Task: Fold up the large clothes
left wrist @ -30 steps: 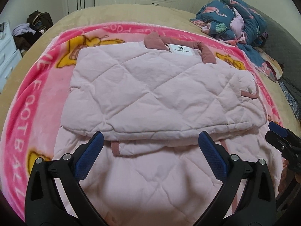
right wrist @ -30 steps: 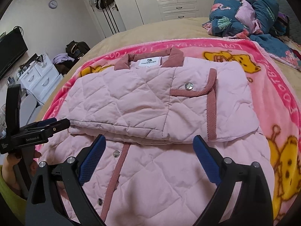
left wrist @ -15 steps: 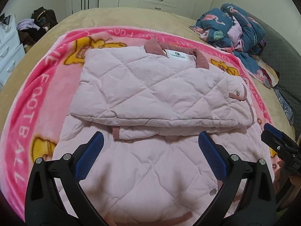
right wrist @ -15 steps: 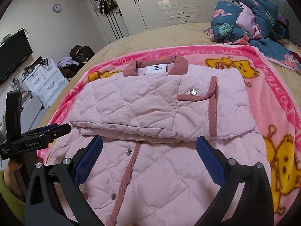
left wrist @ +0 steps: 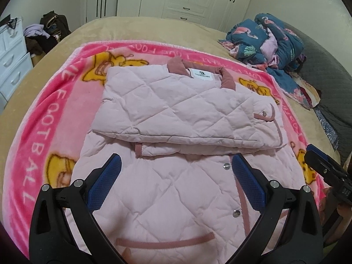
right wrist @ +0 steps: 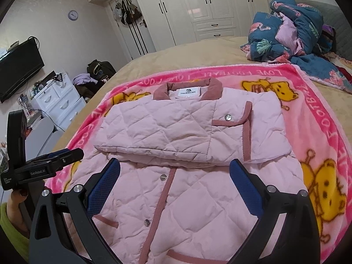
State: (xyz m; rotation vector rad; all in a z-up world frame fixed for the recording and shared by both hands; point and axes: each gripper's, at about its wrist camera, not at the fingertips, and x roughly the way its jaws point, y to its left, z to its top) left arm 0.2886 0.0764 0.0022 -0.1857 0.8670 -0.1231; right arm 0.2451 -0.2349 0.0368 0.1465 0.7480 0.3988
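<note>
A pale pink quilted jacket [left wrist: 180, 114] [right wrist: 176, 132] with a dusty-rose collar lies on a pink cartoon blanket [left wrist: 39, 136] [right wrist: 325, 132]. Its sleeves and sides are folded across the upper half, and the lower half with snap buttons lies flat toward me. My left gripper [left wrist: 175, 171] hovers open above the lower half, holding nothing. My right gripper [right wrist: 175, 171] is also open and empty over the same part. The right gripper's tip [left wrist: 319, 165] shows at the left view's right edge; the left gripper [right wrist: 55, 162] shows at the right view's left edge, held by a hand [right wrist: 15, 202].
A heap of dark blue flamingo-print bedding [left wrist: 268, 39] [right wrist: 292, 30] sits at the far right of the tan bed [left wrist: 143, 28]. White drawers [right wrist: 57, 103] and bags stand left of the bed, wardrobes [right wrist: 198, 6] behind it.
Both grippers have pulled back toward me and risen, so more of the jacket's lower half and its hem trim now shows. Both stay open; the jacket has not moved.
</note>
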